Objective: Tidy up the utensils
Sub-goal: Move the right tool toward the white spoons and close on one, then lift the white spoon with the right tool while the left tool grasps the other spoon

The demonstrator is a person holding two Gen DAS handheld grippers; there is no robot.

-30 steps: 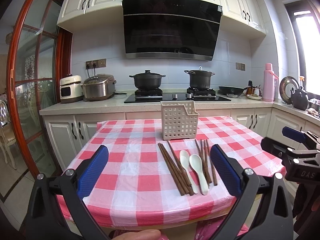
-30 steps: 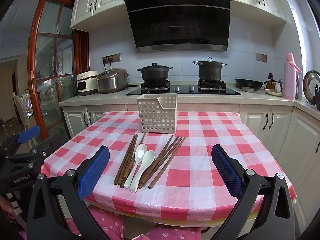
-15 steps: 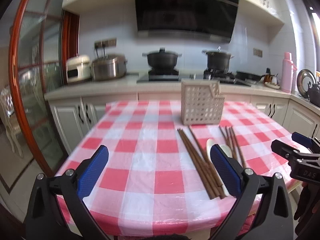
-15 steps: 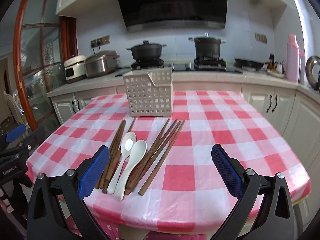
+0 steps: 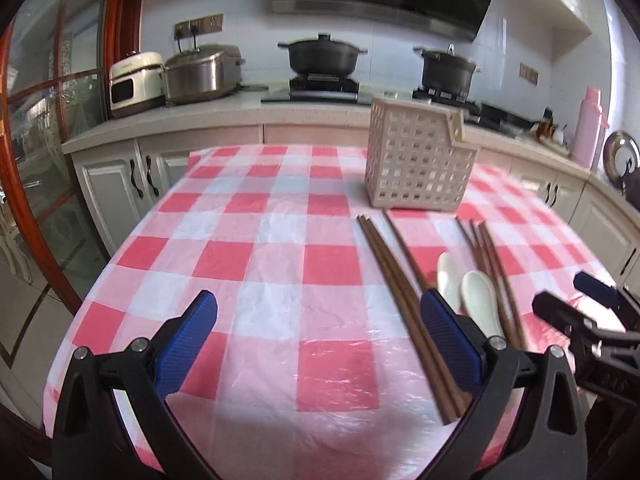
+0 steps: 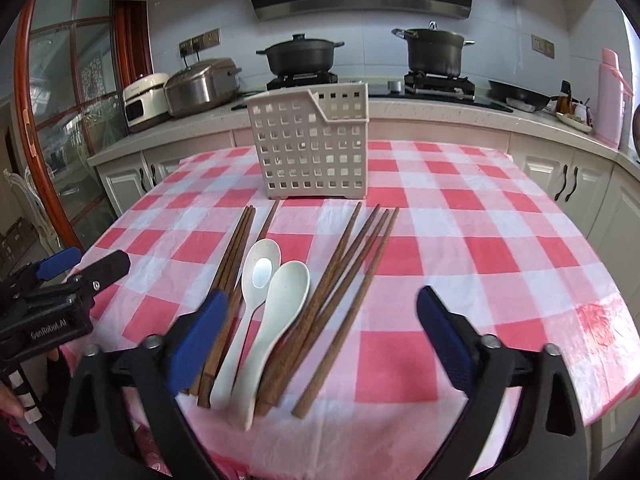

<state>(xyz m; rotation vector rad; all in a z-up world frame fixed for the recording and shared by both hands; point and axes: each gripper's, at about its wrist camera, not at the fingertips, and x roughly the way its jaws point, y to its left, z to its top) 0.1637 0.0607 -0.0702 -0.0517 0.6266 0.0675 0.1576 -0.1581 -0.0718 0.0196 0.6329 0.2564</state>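
On the red-and-white checked tablecloth, two white ceramic soup spoons are lying side by side between a left bundle of wooden chopsticks and a right, fanned-out bundle of chopsticks — all just in front of the perforated white utensil caddy, which is standing upright and looks empty.

The right gripper is hovering over the near ends of the spoons and right-hand chopsticks; its jaws have just been closing a little yet are standing wide, pressing on nothing. The left gripper is spread too, over bare cloth left of the utensils.

The spoons are probably glazed — smooth, slippery and breakable if dropped — so the narrow handle is the likelier hold. The chopsticks look light, stiff and prone to rolling; pinching across a bundle near the thick near ends should be keeping them together.
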